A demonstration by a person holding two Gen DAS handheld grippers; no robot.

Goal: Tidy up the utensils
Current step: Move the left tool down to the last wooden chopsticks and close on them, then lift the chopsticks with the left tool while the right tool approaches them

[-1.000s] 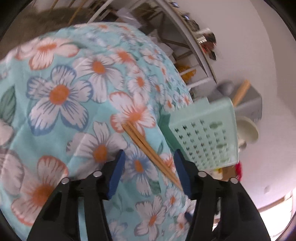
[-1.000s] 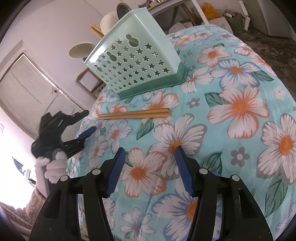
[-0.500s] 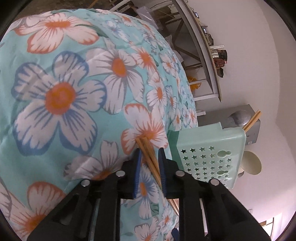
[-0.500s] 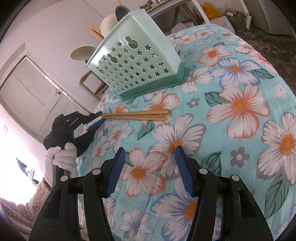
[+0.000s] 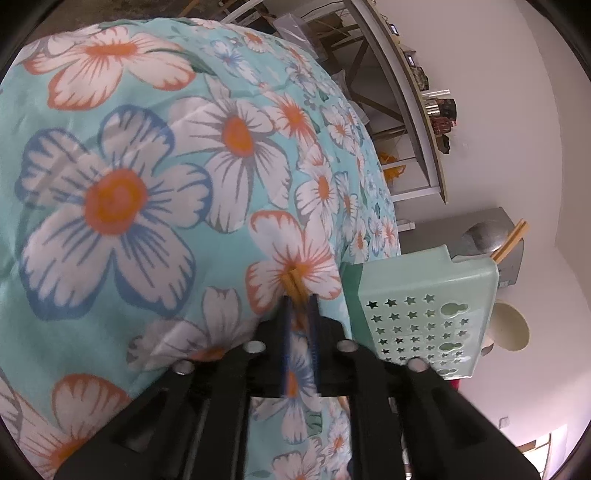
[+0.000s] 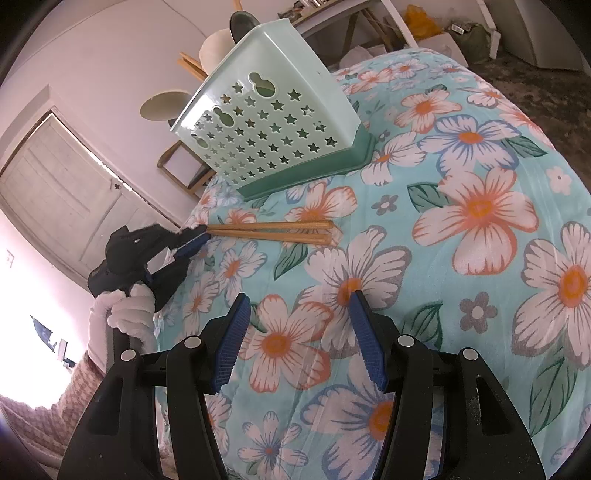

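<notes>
A pair of wooden chopsticks (image 6: pixel 273 232) lies on the floral tablecloth (image 6: pixel 461 221) in front of a mint green utensil basket (image 6: pixel 273 122) with star holes. My left gripper (image 6: pixel 195 238) is shut on the near ends of the chopsticks; in the left wrist view their far ends (image 5: pixel 295 282) stick out past my left gripper (image 5: pixel 299 306), with the basket (image 5: pixel 421 314) to the right. My right gripper (image 6: pixel 299 321) is open and empty, low over the cloth, nearer than the chopsticks.
Spoons and more chopsticks (image 6: pixel 190 64) stand in the basket (image 6: pixel 240 26). A door (image 6: pixel 62 192) and a wooden chair (image 6: pixel 184 173) are behind the table. Shelving (image 5: pixel 402 110) stands beyond the table's far edge.
My left gripper moved forward onto the chopsticks and closed from wide open to shut on them. The right gripper stayed still and open.
</notes>
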